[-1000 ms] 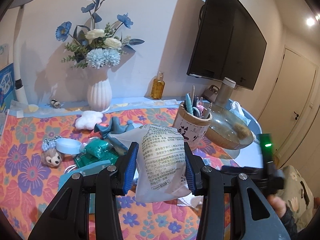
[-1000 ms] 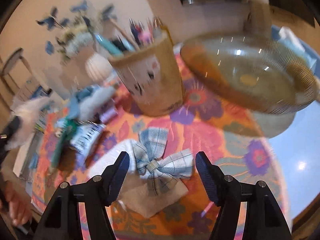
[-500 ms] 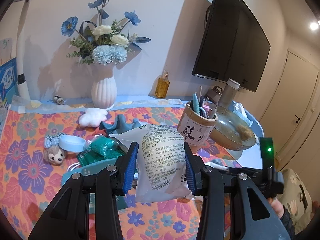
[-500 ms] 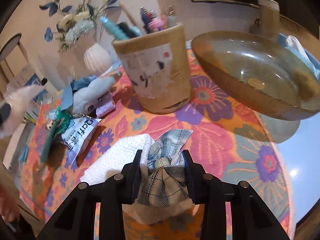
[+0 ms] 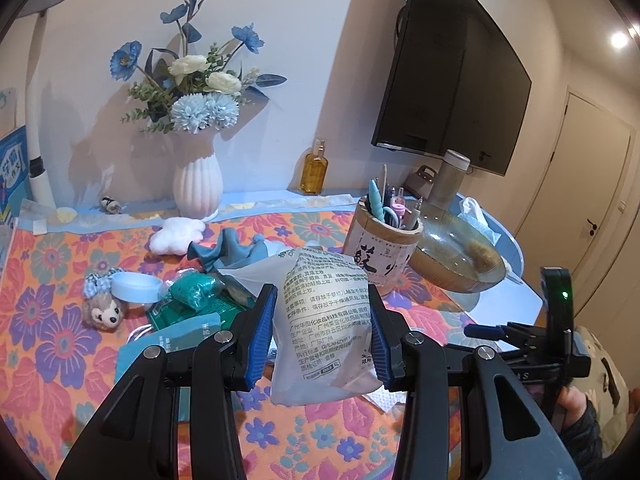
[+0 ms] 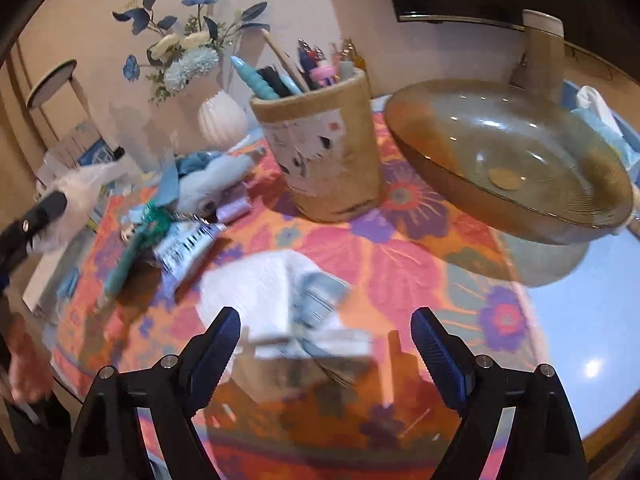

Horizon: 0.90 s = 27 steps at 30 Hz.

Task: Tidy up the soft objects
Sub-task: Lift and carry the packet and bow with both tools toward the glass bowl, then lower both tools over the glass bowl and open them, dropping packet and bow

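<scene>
1. The left gripper is clamping a white printed pouch between its blue pads in the lower centre of the left wrist view, jaws partly closed on the pack and lifting it clear of the floral tablecloth.
2. The right gripper is opening its jaws wide; the plaid fabric bow is lying blurred between them in the lower centre of the right wrist view, and neither pad is pressing on it.
3. The bow is resting on a white cloth, near the front of the cloth and below the pen holder.
4. Judging from this, the step in hand is letting the bow go or re-gripping it. To do that well, the open jaws should be centred over the bow's middle knot, not a loose wing, and should avoid pinching the white cloth underneath.
5. The glass bowl at the upper right looks like a possible home for soft things, though I cannot tell that it is the target.
6. The pouch is hanging slack, so keeping the left grip steady while the right hand is working should be preventing a slip.
7. Other soft items, a plush hedgehog and a white cloud plush, are waiting at the left of the left wrist view.
</scene>
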Each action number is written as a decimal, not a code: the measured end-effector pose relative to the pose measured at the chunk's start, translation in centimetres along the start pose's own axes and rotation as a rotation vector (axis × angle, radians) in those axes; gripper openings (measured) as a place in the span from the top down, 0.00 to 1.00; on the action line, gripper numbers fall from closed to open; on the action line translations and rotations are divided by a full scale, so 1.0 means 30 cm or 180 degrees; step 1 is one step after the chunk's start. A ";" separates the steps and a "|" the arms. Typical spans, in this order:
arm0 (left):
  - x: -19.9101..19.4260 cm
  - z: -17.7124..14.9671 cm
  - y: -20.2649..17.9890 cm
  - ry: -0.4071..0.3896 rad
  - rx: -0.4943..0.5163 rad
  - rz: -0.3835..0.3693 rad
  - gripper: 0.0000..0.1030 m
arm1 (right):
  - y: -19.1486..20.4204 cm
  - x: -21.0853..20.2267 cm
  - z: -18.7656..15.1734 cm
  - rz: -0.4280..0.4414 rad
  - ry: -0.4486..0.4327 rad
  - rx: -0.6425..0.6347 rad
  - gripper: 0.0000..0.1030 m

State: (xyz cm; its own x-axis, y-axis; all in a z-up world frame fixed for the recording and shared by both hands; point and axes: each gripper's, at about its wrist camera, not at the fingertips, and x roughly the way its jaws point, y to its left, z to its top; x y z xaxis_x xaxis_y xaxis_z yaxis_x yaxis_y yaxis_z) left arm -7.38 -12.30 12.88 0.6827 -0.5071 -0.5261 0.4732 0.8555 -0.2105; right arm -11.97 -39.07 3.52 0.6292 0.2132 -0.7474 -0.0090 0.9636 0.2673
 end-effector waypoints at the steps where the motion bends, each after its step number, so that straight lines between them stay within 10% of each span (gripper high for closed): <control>1: 0.002 0.000 -0.006 -0.0005 0.0015 0.0004 0.62 | 0.007 0.008 -0.004 -0.0007 0.0040 -0.0065 0.34; 10: 0.019 -0.008 -0.052 0.0053 0.0110 -0.0028 0.62 | 0.074 0.171 -0.011 -0.0341 0.0328 -0.0400 0.37; 14: 0.009 -0.007 -0.045 0.0036 0.0097 -0.0015 0.62 | 0.052 0.116 -0.024 -0.0119 0.0372 -0.0525 0.68; 22: 0.025 -0.015 -0.067 0.0055 0.0090 -0.0105 0.62 | -0.141 -0.035 -0.036 0.0494 -0.0019 0.0190 0.69; 27: 0.012 0.021 -0.103 -0.0038 0.0147 -0.0344 0.62 | -0.087 -0.181 0.019 0.0420 -0.0353 0.0062 0.69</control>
State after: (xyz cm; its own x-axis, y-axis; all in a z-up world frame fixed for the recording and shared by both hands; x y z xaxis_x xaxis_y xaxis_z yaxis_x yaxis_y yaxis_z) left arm -8.25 -15.19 13.85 0.6328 -0.5976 -0.4923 0.5693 0.7901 -0.2273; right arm -14.92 -42.83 7.24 0.7055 0.3175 -0.6336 -0.0827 0.9248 0.3713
